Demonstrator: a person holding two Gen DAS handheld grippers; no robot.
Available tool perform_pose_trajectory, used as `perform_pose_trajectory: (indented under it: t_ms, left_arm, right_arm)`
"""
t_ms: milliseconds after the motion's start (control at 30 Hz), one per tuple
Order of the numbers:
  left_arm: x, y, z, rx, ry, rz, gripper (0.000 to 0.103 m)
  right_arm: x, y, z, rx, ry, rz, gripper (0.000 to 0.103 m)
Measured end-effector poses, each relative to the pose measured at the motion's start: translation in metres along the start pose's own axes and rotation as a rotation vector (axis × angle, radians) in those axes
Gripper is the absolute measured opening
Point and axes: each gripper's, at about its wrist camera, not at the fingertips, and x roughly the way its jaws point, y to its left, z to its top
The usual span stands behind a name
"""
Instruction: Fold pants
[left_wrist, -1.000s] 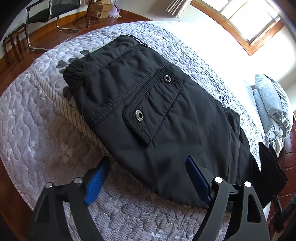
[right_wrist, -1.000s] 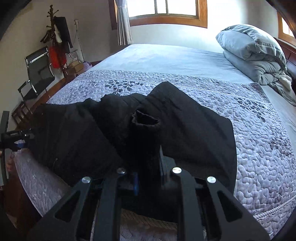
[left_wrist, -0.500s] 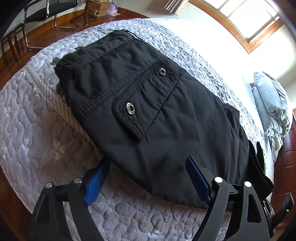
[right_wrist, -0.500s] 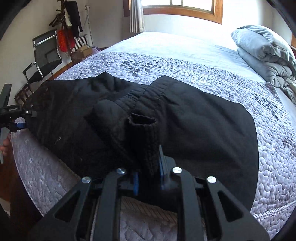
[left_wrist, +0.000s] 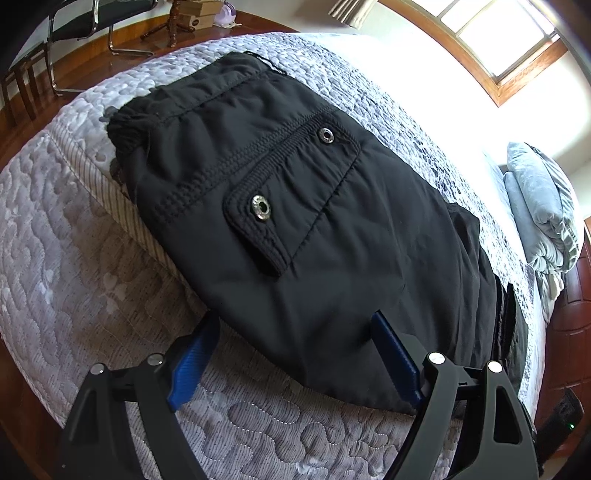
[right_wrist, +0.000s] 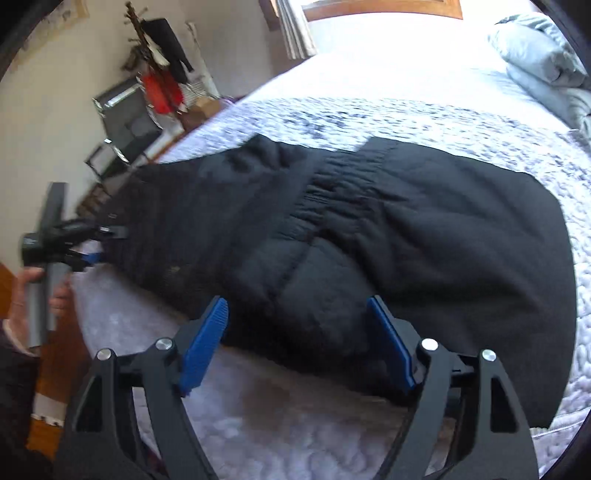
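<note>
Black cargo pants (left_wrist: 295, 206) are laid lengthwise along the near edge of a quilted bed (left_wrist: 74, 266), partly folded, with the elastic waistband (right_wrist: 332, 184) doubled over the middle. Both tools are seen with blue pads spread apart and nothing held. The left gripper (left_wrist: 295, 354) is placed just before the snap-pocket end, the right gripper (right_wrist: 297, 343) before the bunched fold. The far trouser end is cut off in the left view; the right view is blurred.
</note>
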Motion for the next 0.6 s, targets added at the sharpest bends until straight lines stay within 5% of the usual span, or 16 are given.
perform_pose_trajectory:
  t_ms: [167,300,367,500,600]
  left_arm:
    - [-0.003,0.0,0.001,-0.003,-0.007,-0.01,0.085]
    - [-0.007,0.001,0.001,-0.001,-0.009,-0.01,0.085]
    - [-0.009,0.002,0.003,-0.001,-0.015,-0.003,0.085]
    - [-0.013,0.0,0.007,0.034,-0.045,0.057,0.087]
    - [-0.016,-0.001,0.008,0.06,-0.061,0.088,0.088]
  right_arm:
    - [-0.014,0.019,-0.004,-0.114,-0.043,-0.122,0.075]
    - [-0.004,0.016,-0.004,-0.116,-0.01,-0.156,0.051]
    - [0.003,0.007,-0.003,-0.091,0.016,-0.165,0.047]
    - [0.006,0.001,-0.003,-0.062,0.021,-0.135,0.016]
    - [0.002,0.004,0.001,-0.062,0.006,-0.134,0.008]
